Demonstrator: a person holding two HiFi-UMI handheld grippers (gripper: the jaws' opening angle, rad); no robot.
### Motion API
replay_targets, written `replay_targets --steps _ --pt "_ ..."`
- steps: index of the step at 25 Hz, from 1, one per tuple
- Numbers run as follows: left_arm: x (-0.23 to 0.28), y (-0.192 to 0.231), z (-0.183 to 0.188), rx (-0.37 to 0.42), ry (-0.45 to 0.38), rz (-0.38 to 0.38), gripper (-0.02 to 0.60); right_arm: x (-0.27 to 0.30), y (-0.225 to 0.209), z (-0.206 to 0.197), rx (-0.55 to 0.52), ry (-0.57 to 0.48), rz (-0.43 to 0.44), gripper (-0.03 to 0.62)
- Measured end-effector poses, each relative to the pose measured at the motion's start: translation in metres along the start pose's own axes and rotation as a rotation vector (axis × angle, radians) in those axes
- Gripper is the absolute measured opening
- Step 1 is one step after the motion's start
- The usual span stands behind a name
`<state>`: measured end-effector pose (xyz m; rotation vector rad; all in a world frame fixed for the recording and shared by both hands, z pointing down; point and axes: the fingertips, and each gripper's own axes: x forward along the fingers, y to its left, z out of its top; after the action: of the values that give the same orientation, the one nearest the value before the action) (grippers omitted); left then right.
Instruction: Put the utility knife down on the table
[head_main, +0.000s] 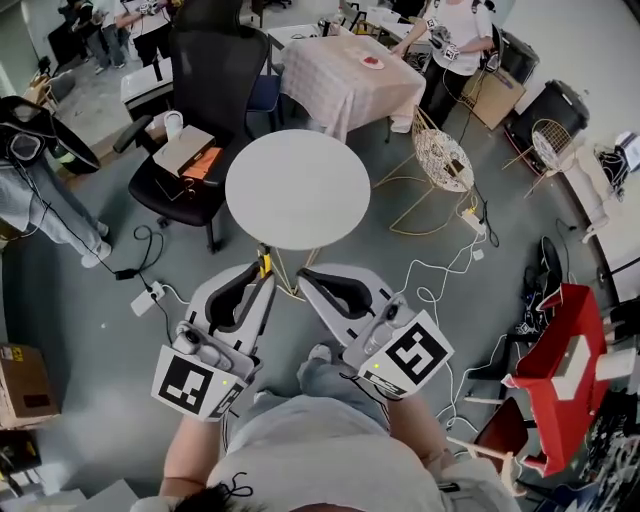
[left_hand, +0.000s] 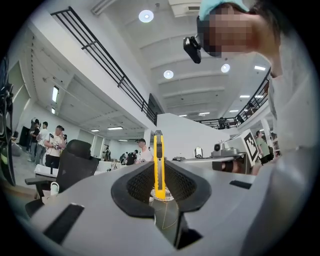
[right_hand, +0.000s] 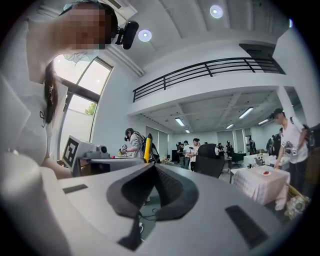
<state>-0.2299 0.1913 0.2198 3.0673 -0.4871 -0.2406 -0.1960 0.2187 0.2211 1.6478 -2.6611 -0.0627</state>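
Note:
My left gripper (head_main: 263, 277) is shut on a yellow utility knife (head_main: 264, 264), whose end sticks out past the jaw tips toward the near rim of the round white table (head_main: 297, 188). In the left gripper view the knife (left_hand: 159, 165) stands upright, pinched between the black pads (left_hand: 135, 185). My right gripper (head_main: 305, 283) sits just to the right of the left one, shut with nothing in it. From the right gripper view (right_hand: 152, 167) the knife's tip (right_hand: 147, 146) shows beyond the jaws, beside the left gripper's marker cube (right_hand: 71, 150). Both grippers hover below the table's near edge, over the floor.
A black office chair (head_main: 205, 90) carrying a cardboard box stands left of the table. A wire chair (head_main: 442, 158) is at its right, and a cloth-covered table (head_main: 345, 75) lies behind. Cables and a power strip (head_main: 148, 297) cross the floor. A red stand (head_main: 560, 370) is at right. People stand at the back.

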Motion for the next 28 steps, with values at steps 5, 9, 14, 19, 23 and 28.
replay_targets --steps 5,9,14,19,23,28 --pt "0.051 -0.004 -0.006 0.010 -0.013 0.047 0.066 -0.009 -0.050 -0.001 -0.010 -0.002 0.059 0.008" --pt "0.080 -0.005 -0.011 0.012 -0.012 0.080 0.066 -0.014 -0.081 -0.004 -0.005 -0.002 0.092 0.008" --pt "0.103 -0.004 -0.019 0.022 0.011 0.106 0.066 -0.017 -0.108 -0.011 0.020 -0.009 0.111 0.008" --pt "0.116 0.010 -0.028 0.020 0.037 0.128 0.066 -0.006 -0.126 -0.022 0.056 -0.008 0.129 0.008" --pt "0.124 0.030 -0.035 0.014 0.051 0.135 0.066 0.012 -0.139 -0.032 0.076 0.001 0.126 0.008" --pt "0.143 0.064 -0.043 -0.009 0.057 0.113 0.066 0.043 -0.164 -0.035 0.075 0.016 0.099 0.008"
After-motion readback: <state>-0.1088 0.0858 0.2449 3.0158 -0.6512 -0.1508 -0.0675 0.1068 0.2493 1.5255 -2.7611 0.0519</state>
